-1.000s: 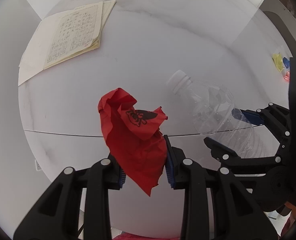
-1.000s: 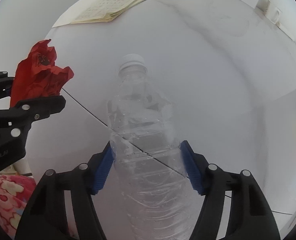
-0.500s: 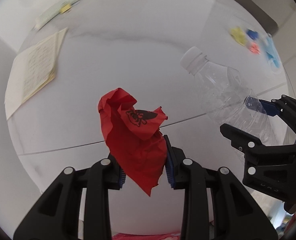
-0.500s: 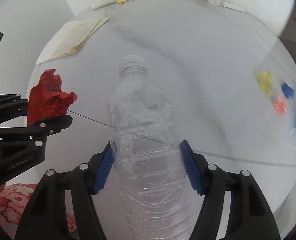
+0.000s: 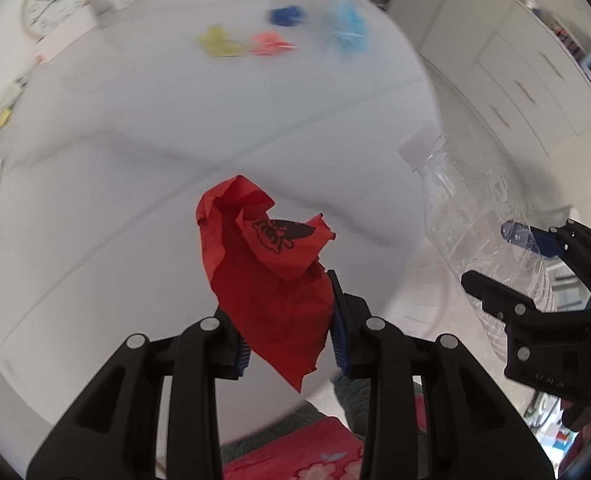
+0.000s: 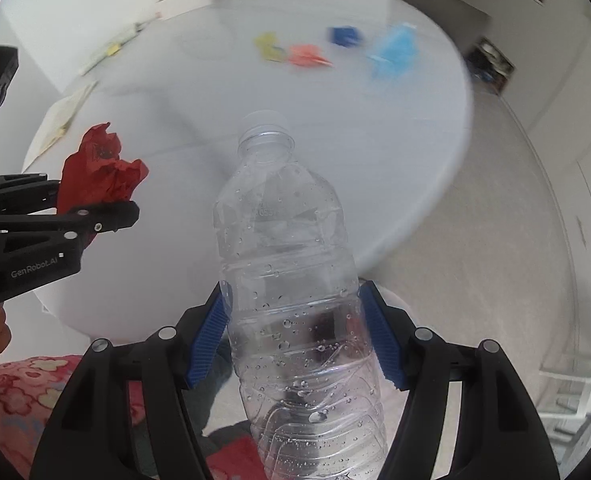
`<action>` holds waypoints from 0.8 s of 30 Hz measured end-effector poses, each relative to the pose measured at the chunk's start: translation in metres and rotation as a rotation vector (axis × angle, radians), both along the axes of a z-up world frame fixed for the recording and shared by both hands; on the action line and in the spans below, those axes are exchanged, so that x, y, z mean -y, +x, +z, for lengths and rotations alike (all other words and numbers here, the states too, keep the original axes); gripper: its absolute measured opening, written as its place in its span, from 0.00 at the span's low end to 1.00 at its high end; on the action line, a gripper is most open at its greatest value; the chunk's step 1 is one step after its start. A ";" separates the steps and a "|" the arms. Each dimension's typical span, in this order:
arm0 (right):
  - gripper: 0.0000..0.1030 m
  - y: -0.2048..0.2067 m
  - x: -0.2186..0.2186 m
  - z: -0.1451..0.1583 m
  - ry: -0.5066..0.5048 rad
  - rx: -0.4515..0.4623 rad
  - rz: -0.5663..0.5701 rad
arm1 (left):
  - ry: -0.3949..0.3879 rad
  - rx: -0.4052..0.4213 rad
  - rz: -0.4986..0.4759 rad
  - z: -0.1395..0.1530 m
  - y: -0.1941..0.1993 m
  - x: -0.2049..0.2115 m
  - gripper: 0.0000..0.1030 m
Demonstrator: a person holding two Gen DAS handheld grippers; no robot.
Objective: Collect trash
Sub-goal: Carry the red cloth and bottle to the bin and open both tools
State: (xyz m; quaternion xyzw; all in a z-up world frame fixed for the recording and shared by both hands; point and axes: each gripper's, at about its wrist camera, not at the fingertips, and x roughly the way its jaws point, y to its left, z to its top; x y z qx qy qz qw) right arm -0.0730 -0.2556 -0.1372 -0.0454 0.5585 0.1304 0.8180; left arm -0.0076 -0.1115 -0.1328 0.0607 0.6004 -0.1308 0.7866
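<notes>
- The left hand-held gripper is clamped on a crumpled red paper, its blue pads pinching the lower folds; the paper is in the air over the near edge of the round white tabletop.
- The right hand-held gripper is clamped on a clear plastic bottle at mid-body, neck pointing away, held above the tabletop's near right edge and the floor beyond it.
- The paper looks very light and soft; it should crush rather than slip, and a pinch on the thick wad is safer than one on a loose corner, which could tear.
- The bottle looks empty apart from droplets, so light, but thin-walled and smooth; it may dent or slide. The ribbed waist, where the pads sit, seems the best place.
- Blurred small scraps, yellow, pink and blue, lie near the far edge of the tabletop, uncollected.
</notes>
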 end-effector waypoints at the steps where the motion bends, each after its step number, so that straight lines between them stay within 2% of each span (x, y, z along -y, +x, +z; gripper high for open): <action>1: 0.64 -0.007 0.025 -0.002 -0.002 -0.003 -0.027 | -0.007 0.002 -0.023 -0.003 -0.006 0.022 0.31; 7: 0.64 -0.033 0.117 -0.012 -0.036 -0.036 -0.118 | -0.051 -0.080 -0.152 -0.042 -0.039 0.134 0.31; 11: 0.65 -0.041 0.143 -0.020 -0.029 -0.064 -0.151 | -0.039 -0.167 -0.194 -0.078 -0.043 0.172 0.31; 13: 0.65 -0.043 0.152 -0.026 -0.018 -0.077 -0.167 | -0.009 -0.188 -0.205 -0.093 -0.043 0.183 0.34; 17: 0.65 -0.043 0.158 -0.037 -0.001 -0.095 -0.181 | 0.021 -0.228 -0.219 -0.113 -0.041 0.192 0.47; 18: 0.65 -0.043 0.160 -0.039 0.004 -0.101 -0.182 | 0.031 -0.228 -0.216 -0.114 -0.040 0.192 0.53; 20: 0.65 -0.045 0.166 -0.042 0.016 -0.107 -0.179 | 0.037 -0.222 -0.211 -0.113 -0.041 0.193 0.57; 22: 0.65 -0.045 0.168 -0.045 0.019 -0.113 -0.174 | 0.030 -0.213 -0.201 -0.107 -0.040 0.192 0.66; 24: 0.65 -0.043 0.166 -0.046 0.025 -0.117 -0.164 | 0.024 -0.198 -0.187 -0.102 -0.039 0.189 0.68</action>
